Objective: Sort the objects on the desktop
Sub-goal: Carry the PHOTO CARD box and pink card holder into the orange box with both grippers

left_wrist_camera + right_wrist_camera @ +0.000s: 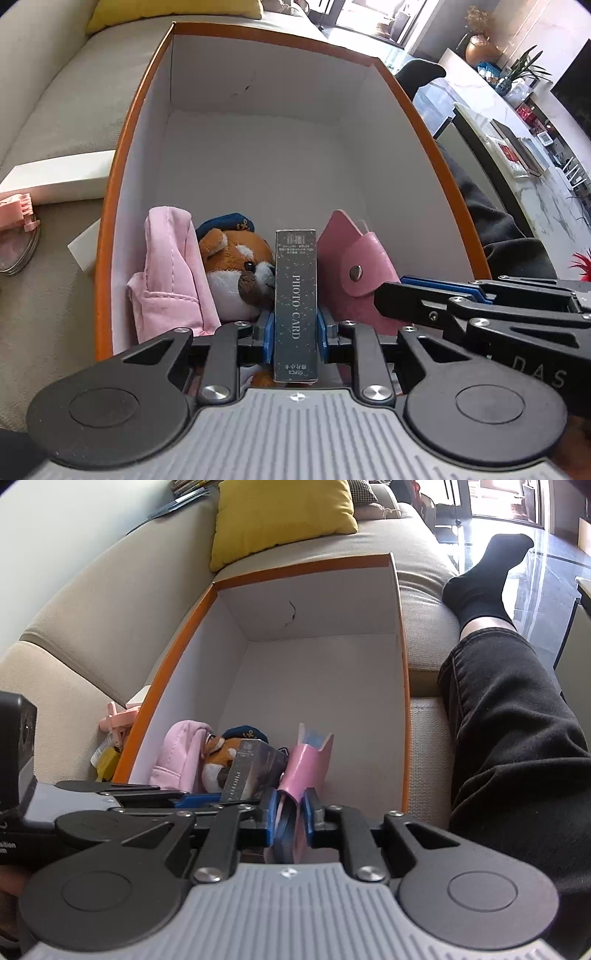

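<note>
At lower centre of the left wrist view, the left hand-held gripper (295, 328) clamps the dark photo card box (295, 295) upright inside the orange-rimmed box (110, 206); the right hand-held gripper (290, 812) pinches the pink key pouch (306, 768) beside it, near the plush toy (236, 273)

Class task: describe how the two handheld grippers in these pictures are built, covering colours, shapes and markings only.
Both the left gripper and the right gripper have a ribbed grey body, black linkage arms with silver screws, round black discs on either side, and blue finger pads. White lettering marks the right gripper's black side.
</note>
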A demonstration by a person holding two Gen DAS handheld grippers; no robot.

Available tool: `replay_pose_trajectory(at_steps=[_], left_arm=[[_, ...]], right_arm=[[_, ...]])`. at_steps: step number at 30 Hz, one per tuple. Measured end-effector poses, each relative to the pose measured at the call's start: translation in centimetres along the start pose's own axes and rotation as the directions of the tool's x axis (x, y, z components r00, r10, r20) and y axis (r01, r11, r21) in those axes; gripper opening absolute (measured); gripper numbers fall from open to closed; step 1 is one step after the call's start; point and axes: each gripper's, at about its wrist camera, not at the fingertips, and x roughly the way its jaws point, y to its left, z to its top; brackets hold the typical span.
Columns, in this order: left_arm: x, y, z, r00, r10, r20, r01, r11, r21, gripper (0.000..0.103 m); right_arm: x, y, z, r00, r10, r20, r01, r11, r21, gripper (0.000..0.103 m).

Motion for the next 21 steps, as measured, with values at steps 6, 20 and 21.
replay_pose_trajectory(at_steps=[6,20,21], left_arm=[[-0.3,0.6,0.0,0.999,-0.05,0.012,0.05,0.999,0.01,0.026],[-3.4,1.2,-0.4,0.992,-0.092,0.089,0.086,0.994,0.065,0.028],[-4.0,1.1,-0.4,0.99,-0.093,0.11,0.086,0.994,0.068,0.028]], right_arm=[[0.7,-0.5,0.0,0.993,0.098,-0.069,-0.097,0.995,0.029,0.015],[1.5,-0.5,1.2,0.989,0.113,-0.099,-0.108,0.993,0.048,0.03],[1.6,-0.4,1.3,0.988,0.111,-0.103,-0.107,0.993,0.045,0.033]])
